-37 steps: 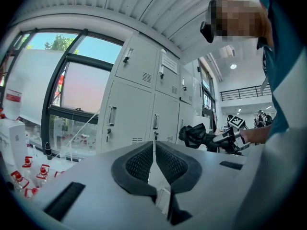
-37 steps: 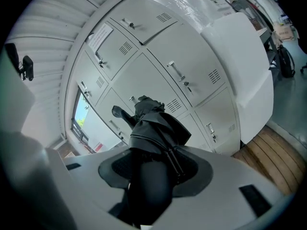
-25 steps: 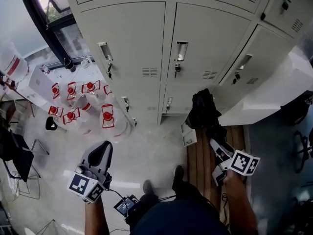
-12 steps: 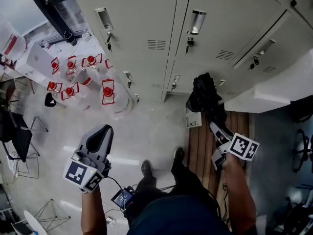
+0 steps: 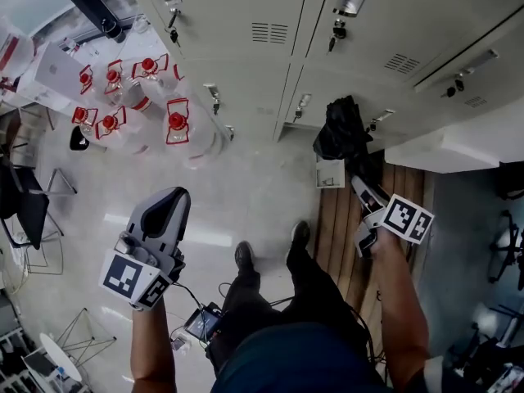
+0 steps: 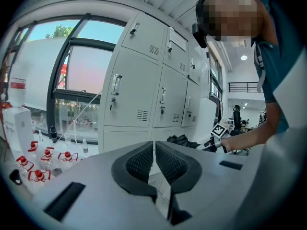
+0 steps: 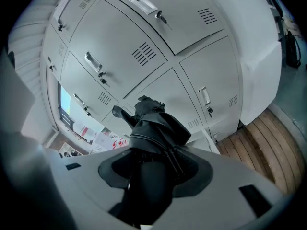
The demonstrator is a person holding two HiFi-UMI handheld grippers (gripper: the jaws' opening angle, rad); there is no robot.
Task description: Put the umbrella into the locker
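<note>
A black folded umbrella (image 5: 342,133) sticks out of my right gripper (image 5: 361,190), whose jaws are shut on its lower part. In the right gripper view the umbrella (image 7: 156,128) fills the gap between the pads and points at the grey lockers (image 7: 192,80). The locker doors (image 5: 246,80) in front of me all look closed. My left gripper (image 5: 168,207) hangs over the floor at the left, shut with nothing in it. The left gripper view shows its pads (image 6: 139,163) nearly touching, with the lockers (image 6: 129,95) beyond.
Clear water jugs with red caps (image 5: 176,125) stand on the floor left of the lockers. A wooden slatted platform (image 5: 336,248) lies under my right hand, with a small white box (image 5: 330,173) at its end. A black chair (image 5: 20,211) is at far left, a white counter (image 5: 458,150) at right.
Both grippers have sunk toward the floor, and the upper lockers have slid out of the top of the head view. The umbrella stays in the right gripper.
</note>
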